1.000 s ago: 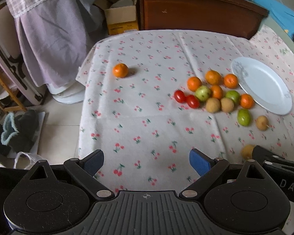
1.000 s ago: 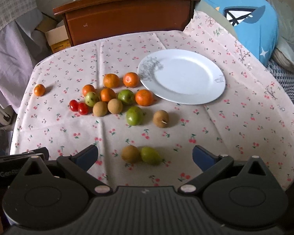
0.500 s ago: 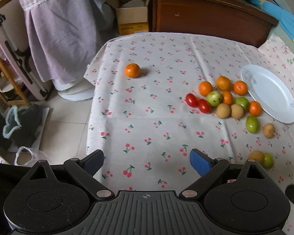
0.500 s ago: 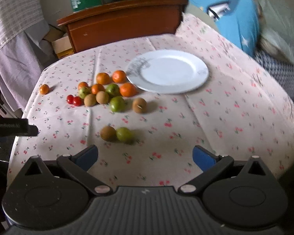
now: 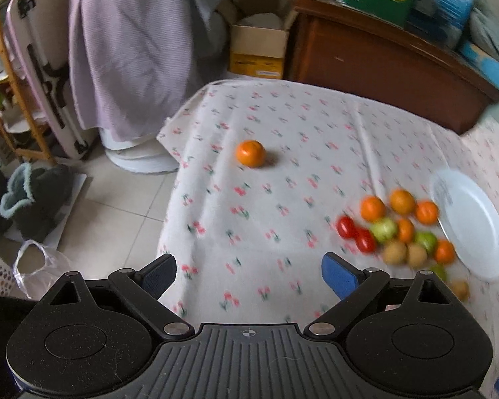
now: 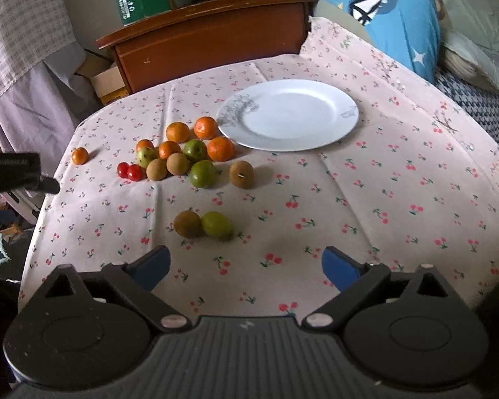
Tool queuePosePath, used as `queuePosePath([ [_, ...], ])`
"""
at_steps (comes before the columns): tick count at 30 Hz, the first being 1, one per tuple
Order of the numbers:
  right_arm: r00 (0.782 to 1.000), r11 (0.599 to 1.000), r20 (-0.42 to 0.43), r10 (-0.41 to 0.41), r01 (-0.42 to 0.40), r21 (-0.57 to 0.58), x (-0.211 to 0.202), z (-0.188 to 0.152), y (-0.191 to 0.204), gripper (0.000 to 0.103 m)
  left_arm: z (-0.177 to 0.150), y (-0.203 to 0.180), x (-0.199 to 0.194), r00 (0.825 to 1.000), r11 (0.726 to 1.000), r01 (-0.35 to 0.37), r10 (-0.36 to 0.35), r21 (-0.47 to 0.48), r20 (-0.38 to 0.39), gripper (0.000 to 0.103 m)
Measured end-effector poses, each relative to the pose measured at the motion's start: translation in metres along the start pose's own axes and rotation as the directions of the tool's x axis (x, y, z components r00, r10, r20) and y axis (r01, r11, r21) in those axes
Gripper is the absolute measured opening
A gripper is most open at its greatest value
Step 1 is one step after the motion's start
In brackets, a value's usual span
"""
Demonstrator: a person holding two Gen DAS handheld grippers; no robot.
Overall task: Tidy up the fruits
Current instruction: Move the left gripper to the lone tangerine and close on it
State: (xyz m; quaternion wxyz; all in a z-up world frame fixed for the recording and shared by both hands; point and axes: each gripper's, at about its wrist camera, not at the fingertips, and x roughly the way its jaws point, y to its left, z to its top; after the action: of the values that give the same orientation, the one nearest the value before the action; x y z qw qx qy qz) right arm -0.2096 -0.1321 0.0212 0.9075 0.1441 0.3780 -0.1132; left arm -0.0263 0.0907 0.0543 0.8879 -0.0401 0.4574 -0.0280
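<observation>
A cluster of oranges, green fruits, brown kiwis and two red tomatoes (image 6: 129,171) lies left of an empty white plate (image 6: 287,114) on the cherry-print tablecloth. One kiwi (image 6: 187,223) and one green fruit (image 6: 217,225) sit together nearer me, just ahead of my right gripper (image 6: 246,264), whose jaws are closing with nothing between them. A lone orange (image 5: 250,153) rests apart at the left. My left gripper (image 5: 248,272) stands open and empty over the cloth's left part, the cluster (image 5: 392,229) and plate (image 5: 469,222) to its right.
A wooden headboard (image 6: 209,40) with boxes on top backs the table. The table's left edge drops to a tiled floor (image 5: 109,219) with slippers, a plastic bag and draped furniture. Bedding and a blue cushion (image 6: 399,16) lie at the right.
The left gripper has moved left and rolled, so the fruit cluster and plate slid to the right of its view. The right gripper drew back a little and the kiwi pair sits farther ahead.
</observation>
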Motion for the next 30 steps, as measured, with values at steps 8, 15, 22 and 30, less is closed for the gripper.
queuePosePath([
  [8,1.000,0.999,0.006,0.030,-0.030,0.032,0.013,0.006,0.005,0.095,0.036,0.008,0.040,1.000,1.000,-0.016,0.016,-0.023,0.015,0.095],
  [15,0.998,0.991,-0.014,0.063,-0.061,0.121,0.017,0.007,-0.004,0.095,0.057,0.018,0.070,0.999,0.999,-0.028,0.028,-0.023,0.031,0.095],
  [22,0.998,0.991,-0.017,0.055,-0.052,0.125,0.019,0.008,-0.003,0.095,0.063,0.006,0.089,0.996,0.996,-0.044,0.037,0.083,0.084,0.094],
  [30,0.999,0.996,-0.019,0.039,-0.038,0.078,0.022,0.006,0.003,0.092,0.063,-0.007,0.106,0.994,0.984,-0.062,0.045,0.166,0.101,0.072],
])
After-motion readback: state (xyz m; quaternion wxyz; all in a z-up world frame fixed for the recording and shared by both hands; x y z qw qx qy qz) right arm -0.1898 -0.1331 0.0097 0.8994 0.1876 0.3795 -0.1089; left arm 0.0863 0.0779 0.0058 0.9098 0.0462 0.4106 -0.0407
